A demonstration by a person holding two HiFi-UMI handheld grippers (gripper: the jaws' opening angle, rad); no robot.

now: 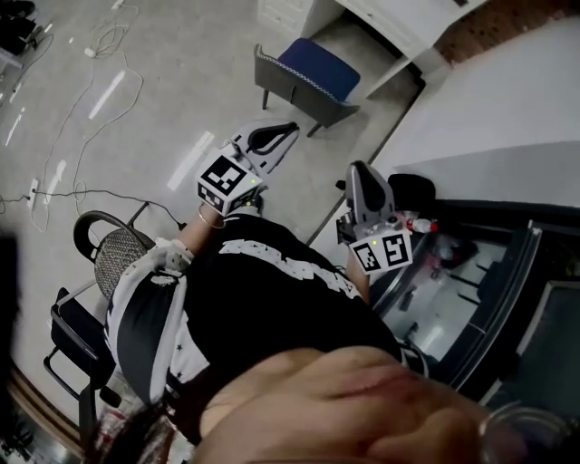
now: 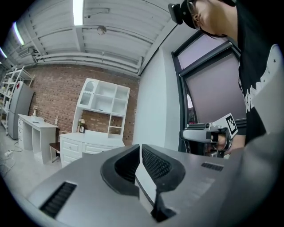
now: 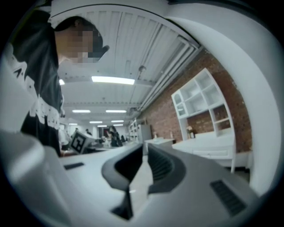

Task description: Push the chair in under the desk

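Note:
A grey armchair with a blue seat (image 1: 309, 78) stands on the floor ahead, just in front of a white desk (image 1: 399, 25) and outside its opening. My left gripper (image 1: 286, 130) is held level in the air, well short of the armchair, jaws shut on nothing. My right gripper (image 1: 359, 169) is beside it, also shut and empty. In the left gripper view the shut jaws (image 2: 140, 146) point at a white hutch and drawers (image 2: 100, 116) on a brick wall. In the right gripper view the shut jaws (image 3: 145, 149) point toward a white shelf unit (image 3: 206, 104).
A black mesh office chair (image 1: 111, 261) stands behind me at the lower left. Cables (image 1: 86, 109) trail over the floor on the left. A dark desk with a glass top (image 1: 471, 299) is on my right. Another white desk (image 2: 33, 126) stands by the brick wall.

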